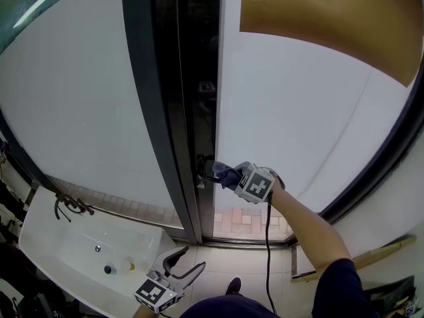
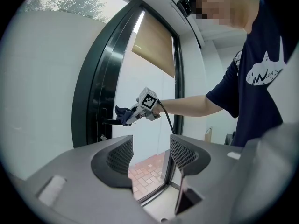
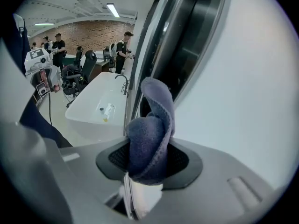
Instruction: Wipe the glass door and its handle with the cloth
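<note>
The frosted glass door [image 1: 298, 111] stands in a black frame [image 1: 159, 111], with its dark handle [image 1: 204, 171] at the door's edge. My right gripper [image 1: 228, 175] is shut on a blue cloth [image 1: 230, 173] and holds the cloth against the handle. In the right gripper view the bunched cloth [image 3: 152, 139] fills the gap between the jaws, right beside the glass [image 3: 243, 101]. My left gripper [image 1: 192, 258] hangs low near the floor, open and empty. In its own view the left gripper [image 2: 150, 153] looks up at the cloth [image 2: 122, 114] and the handle [image 2: 108, 121].
A white basin [image 1: 86, 250] with a black tap [image 1: 69, 206] stands at the lower left, close to the left gripper. A tan blind [image 1: 331, 18] covers the upper right pane. A wooden strip [image 1: 371, 257] lies on the floor at right. Several people [image 3: 122, 50] stand far behind.
</note>
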Available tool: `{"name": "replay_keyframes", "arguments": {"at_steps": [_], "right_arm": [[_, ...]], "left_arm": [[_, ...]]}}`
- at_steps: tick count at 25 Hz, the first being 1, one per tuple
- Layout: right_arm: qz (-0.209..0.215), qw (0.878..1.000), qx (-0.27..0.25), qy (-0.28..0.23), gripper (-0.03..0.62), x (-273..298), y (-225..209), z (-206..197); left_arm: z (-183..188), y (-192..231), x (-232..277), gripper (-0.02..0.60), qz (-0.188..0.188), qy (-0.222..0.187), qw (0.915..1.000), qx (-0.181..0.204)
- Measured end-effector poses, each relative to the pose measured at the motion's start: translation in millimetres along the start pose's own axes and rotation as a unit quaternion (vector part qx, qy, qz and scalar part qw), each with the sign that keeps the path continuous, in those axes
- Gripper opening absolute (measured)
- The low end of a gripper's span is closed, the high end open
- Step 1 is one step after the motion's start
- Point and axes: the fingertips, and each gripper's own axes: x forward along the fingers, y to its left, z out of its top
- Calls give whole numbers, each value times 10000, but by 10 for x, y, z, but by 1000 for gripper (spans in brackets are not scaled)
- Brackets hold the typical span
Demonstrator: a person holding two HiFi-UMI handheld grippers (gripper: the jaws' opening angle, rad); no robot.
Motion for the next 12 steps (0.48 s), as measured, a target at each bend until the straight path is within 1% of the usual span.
{"name": "replay_keyframes", "arguments": {"at_steps": [1, 3, 5, 8, 10, 12], "right_arm": [[-18, 10000, -23, 64, 161, -26, -17, -40], [-28, 9997, -41, 221, 160, -66, -53, -130], [-41, 9997, 46, 219, 159, -131, -91, -129], [-58, 9994, 127, -319, 158, -243, -87, 207], [-107, 9981, -10, -600, 158, -234, -41, 467], [-149, 9973, -247, -675, 158, -141, 19, 667]], "left_arm": [[-1, 9, -11, 245, 11, -10, 10000, -4], [7, 12, -38, 245, -38, -163, 9999, -4], [4, 28, -71, 245, -24, -209, 9998, -11], [-2, 50, -107, 245, 25, -211, 9998, -21], [-2, 52, -112, 245, 36, -209, 9998, -19], [-6, 45, -110, 245, 60, -148, 9999, -20]]}}
